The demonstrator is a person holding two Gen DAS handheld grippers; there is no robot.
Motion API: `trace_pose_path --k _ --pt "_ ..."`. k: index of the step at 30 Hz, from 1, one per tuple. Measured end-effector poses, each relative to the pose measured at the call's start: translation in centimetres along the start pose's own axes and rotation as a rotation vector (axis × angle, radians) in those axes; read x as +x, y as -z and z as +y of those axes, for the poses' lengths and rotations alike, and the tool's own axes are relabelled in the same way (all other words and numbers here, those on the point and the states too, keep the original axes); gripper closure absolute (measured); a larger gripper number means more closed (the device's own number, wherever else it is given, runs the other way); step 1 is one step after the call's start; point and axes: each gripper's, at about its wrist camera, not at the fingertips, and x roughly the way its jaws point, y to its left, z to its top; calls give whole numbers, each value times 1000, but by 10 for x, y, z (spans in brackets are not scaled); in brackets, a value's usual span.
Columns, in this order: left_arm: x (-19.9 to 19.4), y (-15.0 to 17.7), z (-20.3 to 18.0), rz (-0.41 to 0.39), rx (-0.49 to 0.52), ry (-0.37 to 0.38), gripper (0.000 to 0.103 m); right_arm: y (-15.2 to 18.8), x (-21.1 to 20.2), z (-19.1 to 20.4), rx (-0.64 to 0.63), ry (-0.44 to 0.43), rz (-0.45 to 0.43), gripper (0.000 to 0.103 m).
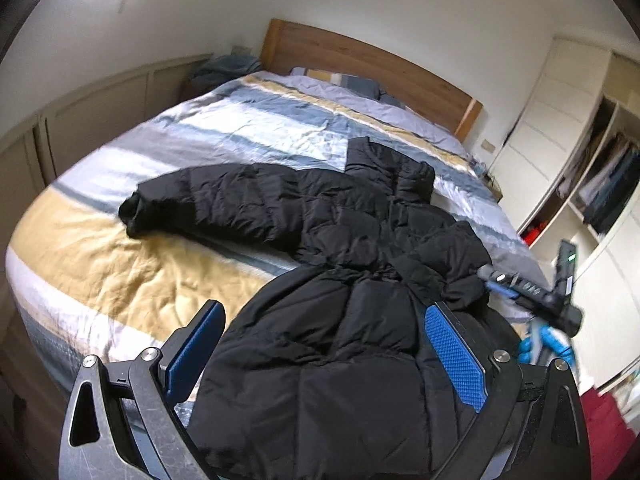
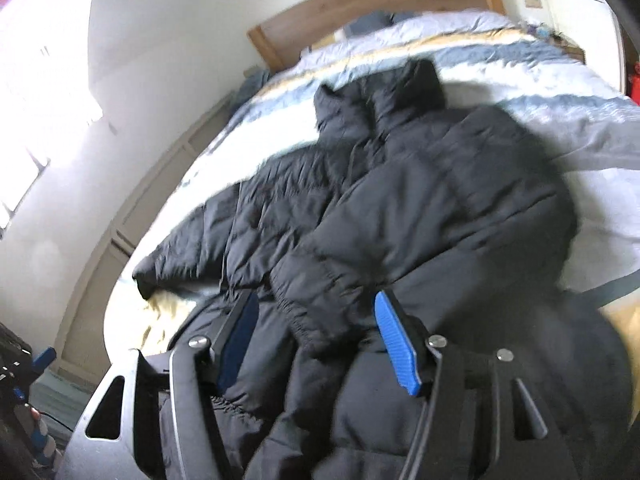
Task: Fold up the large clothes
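A: Both claws, left claw [image 1: 320, 354] and right claw [image 2: 316, 344], gape wide, holding nothing above the black coat [image 1: 320, 216] on the bed [image 1: 100, 252].
B: One sleeve looks folded in; the outstretched sleeve [image 1: 192, 200] likely needs grabbing next.

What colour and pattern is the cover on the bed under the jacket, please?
Broad stripes of blue-grey, white and yellow on the bed cover; clearest in the left wrist view.

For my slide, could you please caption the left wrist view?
Open left tool above black puffer coat on striped bed.
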Motion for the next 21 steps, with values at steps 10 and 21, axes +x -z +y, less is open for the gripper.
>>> trace_pose_path --k 10,21 --pt "76 -14 -127 117 138 -16 4 -29 -65 -69 -40 76 -139 43" --pt "233 -42 -229 184 163 -86 5 -87 -5 -128 -117 124 -95 43"
